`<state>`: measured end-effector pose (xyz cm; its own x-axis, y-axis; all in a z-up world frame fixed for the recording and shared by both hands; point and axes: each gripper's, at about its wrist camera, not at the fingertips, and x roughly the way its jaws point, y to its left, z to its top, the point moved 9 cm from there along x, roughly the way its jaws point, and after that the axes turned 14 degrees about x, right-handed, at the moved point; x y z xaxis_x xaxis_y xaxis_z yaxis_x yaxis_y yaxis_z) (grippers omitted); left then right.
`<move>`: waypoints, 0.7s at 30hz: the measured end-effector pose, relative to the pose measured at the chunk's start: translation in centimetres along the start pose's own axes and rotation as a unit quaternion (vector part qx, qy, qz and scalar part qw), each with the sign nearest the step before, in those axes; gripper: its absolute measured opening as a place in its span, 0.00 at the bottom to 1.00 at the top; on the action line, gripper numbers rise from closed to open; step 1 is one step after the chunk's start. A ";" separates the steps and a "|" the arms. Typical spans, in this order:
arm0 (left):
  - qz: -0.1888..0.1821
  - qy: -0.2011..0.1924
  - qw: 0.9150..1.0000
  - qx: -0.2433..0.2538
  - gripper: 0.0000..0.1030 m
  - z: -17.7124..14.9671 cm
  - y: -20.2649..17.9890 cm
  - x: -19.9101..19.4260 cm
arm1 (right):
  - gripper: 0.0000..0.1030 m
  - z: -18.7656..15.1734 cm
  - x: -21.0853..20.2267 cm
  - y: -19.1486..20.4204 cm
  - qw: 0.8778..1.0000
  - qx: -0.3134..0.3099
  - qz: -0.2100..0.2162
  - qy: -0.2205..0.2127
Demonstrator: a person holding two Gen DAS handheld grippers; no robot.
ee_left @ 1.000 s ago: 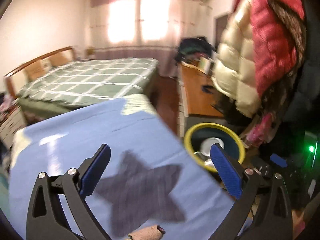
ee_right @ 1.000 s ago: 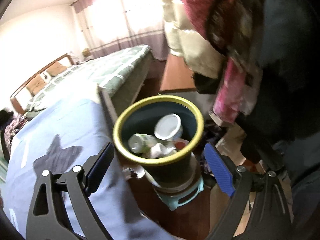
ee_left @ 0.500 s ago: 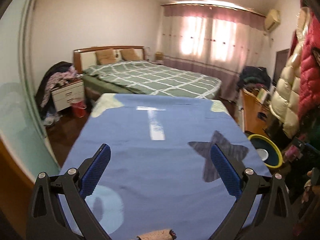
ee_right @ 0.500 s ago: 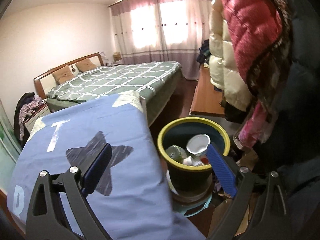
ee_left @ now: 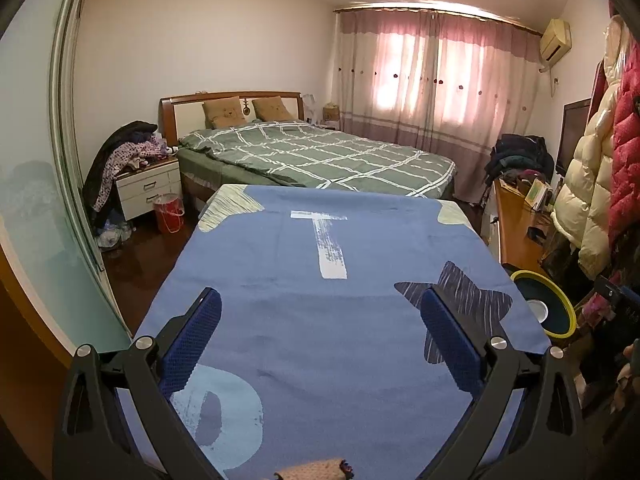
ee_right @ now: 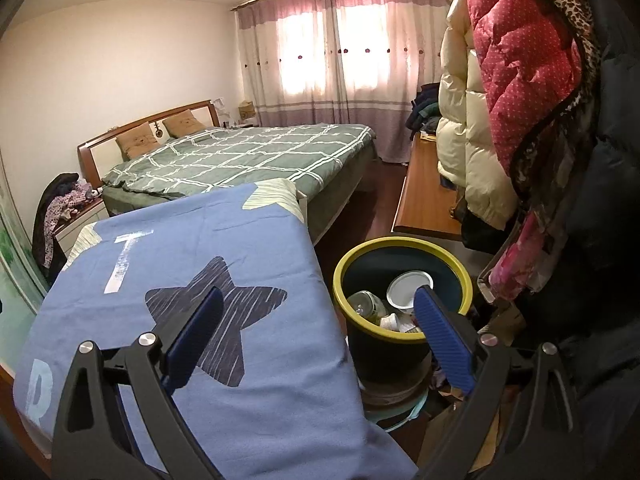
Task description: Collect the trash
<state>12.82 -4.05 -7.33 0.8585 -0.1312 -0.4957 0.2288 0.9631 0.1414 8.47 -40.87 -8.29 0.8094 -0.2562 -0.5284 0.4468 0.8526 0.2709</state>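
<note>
Hand-held gripper [ee_left: 320, 330] over smooth blue cloth [ee_left: 320, 360]

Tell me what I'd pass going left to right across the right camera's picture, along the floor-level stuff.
Nightstand piled with clothes → blue cloth with the star print → yellow-rimmed trash bin → hanging coats.

Left gripper [ee_left: 320, 332] spread wide over blue cloth [ee_left: 320, 320], bin [ee_left: 554, 312] right.
</note>
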 end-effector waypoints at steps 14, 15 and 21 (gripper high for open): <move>-0.002 0.008 1.000 0.003 0.95 -0.1 -0.5 0.6 | 0.89 -0.4 0.3 0.4 1.000 0.000 0.001 0.005; -0.002 0.008 1.000 0.003 0.95 -0.2 -0.6 0.6 | 0.89 -0.4 0.3 0.4 1.000 0.000 0.002 0.006; -0.002 0.010 1.000 0.003 0.95 -0.3 -0.8 0.7 | 0.89 -0.4 0.3 0.4 1.000 0.000 0.002 0.006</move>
<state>13.10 -4.84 -8.10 0.8487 -0.1302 -0.5126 0.2350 0.9611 0.1450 8.77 -40.47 -8.66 0.8066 -0.2482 -0.5365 0.4444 0.8531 0.2734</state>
